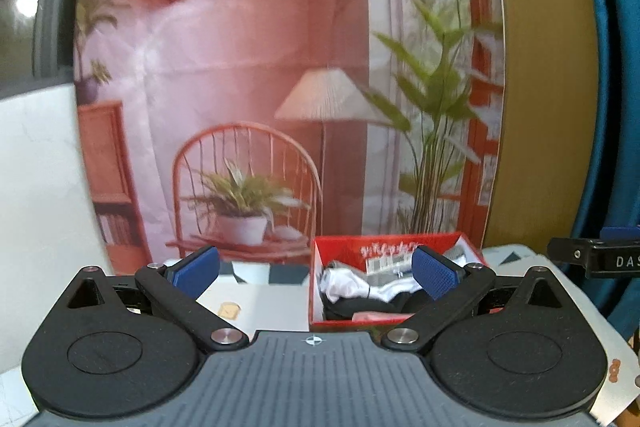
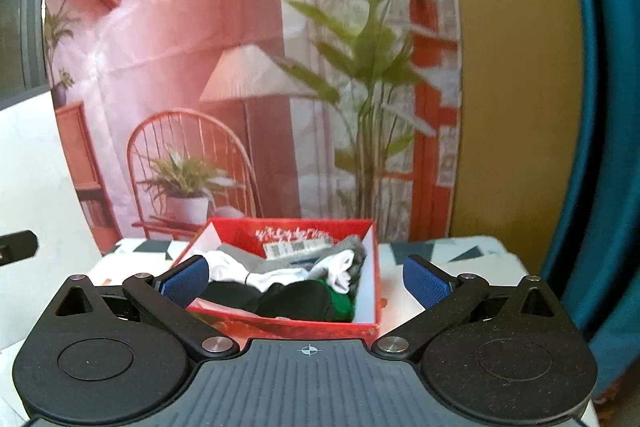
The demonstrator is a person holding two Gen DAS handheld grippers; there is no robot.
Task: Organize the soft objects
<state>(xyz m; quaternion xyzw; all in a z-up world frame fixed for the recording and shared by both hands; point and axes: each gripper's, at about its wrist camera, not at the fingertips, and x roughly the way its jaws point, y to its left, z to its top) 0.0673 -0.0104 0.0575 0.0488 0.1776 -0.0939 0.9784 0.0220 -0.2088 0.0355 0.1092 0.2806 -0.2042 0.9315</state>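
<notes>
Both grippers, left gripper (image 1: pixel 316 273) and right gripper (image 2: pixel 307 279), gape empty above the red cardboard box (image 2: pixel 280 325); dip straight ahead, pinch one white sock (image 2: pixel 232 267) cleanly.

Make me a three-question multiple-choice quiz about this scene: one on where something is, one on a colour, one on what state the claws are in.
1. Where do the socks lie?
A. Inside the box
B. On a chair
C. Between a claw's pads

2. What colour is the box?
A. Blue
B. Red
C. Yellow

3. How do both claws stand?
A. Shut on a sock
B. Shut, empty
C. Open, empty

Answers:
1 A, the socks are piled within the box walls.
2 B, its walls are red.
3 C, the left claw and right claw both show pads spread wide, holding nothing.
</notes>
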